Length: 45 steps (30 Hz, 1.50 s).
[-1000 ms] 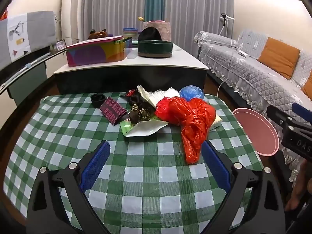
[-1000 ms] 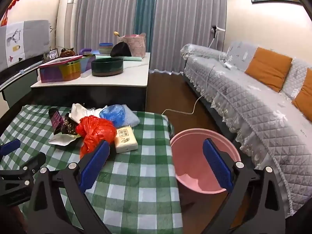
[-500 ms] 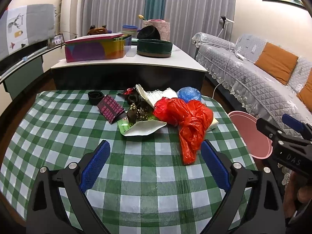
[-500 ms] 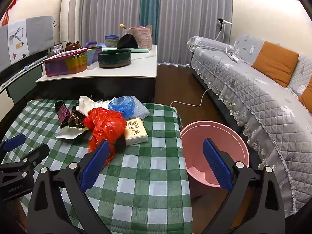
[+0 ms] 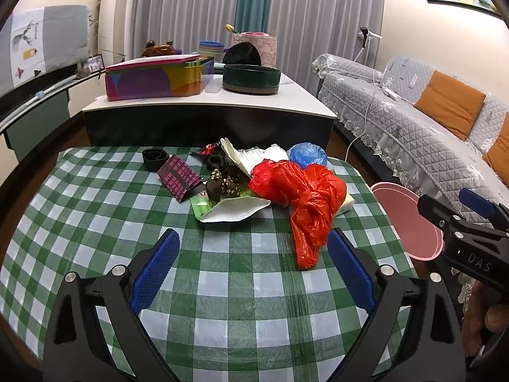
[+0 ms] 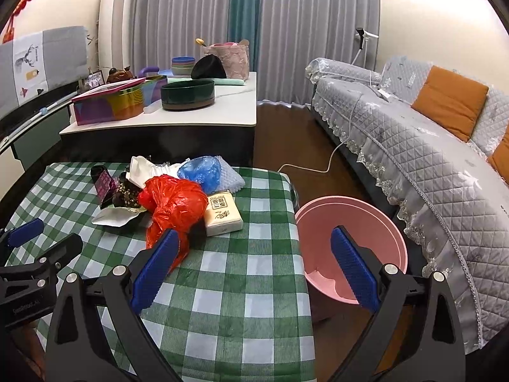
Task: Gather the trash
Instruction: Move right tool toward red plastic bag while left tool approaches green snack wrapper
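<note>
I hold both claws, left gripper (image 5: 251,267) and right gripper (image 6: 253,267), wide; red plastic bag (image 5: 302,197) lies before tissue pack (image 6: 222,213), pink bin (image 6: 353,248) beside table's (image 6: 241,318) right edge.

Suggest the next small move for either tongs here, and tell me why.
Probably ease the left tongs forward and down onto the red plastic bag. Both tongs are open and empty above the checked tablecloth, and the bag's tail is the nearest piece of the trash pile, lying just ahead of the left one. The pink bin waits on the floor at the table's right edge.
</note>
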Each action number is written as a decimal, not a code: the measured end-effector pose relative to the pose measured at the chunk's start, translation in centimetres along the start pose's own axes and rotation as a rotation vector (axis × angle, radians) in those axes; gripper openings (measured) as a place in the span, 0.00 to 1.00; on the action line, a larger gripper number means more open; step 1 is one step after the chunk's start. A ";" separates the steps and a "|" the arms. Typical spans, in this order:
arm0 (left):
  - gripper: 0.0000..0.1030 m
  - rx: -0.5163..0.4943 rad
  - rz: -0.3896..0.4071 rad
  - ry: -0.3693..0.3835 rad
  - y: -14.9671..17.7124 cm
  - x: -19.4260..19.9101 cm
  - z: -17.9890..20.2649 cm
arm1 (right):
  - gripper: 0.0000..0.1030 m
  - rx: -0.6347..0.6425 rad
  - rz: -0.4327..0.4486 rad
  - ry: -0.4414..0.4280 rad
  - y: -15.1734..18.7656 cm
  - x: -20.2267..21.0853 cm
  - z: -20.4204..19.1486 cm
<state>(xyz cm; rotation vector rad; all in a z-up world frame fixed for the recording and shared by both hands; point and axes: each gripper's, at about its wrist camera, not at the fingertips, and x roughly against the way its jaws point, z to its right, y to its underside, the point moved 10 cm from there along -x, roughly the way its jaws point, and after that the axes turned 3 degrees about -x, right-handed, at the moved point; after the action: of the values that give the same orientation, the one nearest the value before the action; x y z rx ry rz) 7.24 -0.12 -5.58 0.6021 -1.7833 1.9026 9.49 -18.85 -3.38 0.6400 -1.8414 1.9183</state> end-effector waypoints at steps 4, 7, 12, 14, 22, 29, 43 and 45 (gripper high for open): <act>0.88 0.000 -0.002 0.001 0.0 0.0 0.0 | 0.91 0.001 0.001 -0.003 0.0 0.1 -0.1; 0.88 0.000 -0.002 0.002 0.0 0.0 0.0 | 0.91 0.002 0.002 -0.001 0.0 0.1 -0.1; 0.88 0.000 -0.002 0.001 0.0 0.0 0.1 | 0.91 0.003 0.002 -0.001 0.0 0.1 -0.3; 0.88 0.000 -0.001 0.002 0.0 0.0 0.1 | 0.91 0.002 0.002 -0.001 0.0 0.1 -0.3; 0.88 0.000 0.001 0.011 -0.1 0.0 0.4 | 0.91 0.001 0.002 -0.002 0.0 0.1 -0.2; 0.88 0.002 0.002 0.013 -0.1 0.0 0.4 | 0.91 0.003 0.002 -0.008 -0.1 0.1 -0.5; 0.88 0.026 0.000 0.014 -0.2 0.2 -0.1 | 0.78 -0.013 -0.012 -0.083 0.0 0.0 -1.4; 0.88 0.017 0.007 0.009 -0.4 0.2 -0.1 | 0.77 -0.026 -0.023 -0.112 0.0 -0.3 -1.8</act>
<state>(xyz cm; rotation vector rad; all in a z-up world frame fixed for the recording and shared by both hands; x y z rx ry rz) 7.27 0.02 -5.16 0.5937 -1.7672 1.9244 9.61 -17.02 -3.60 0.7706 -1.9151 1.8753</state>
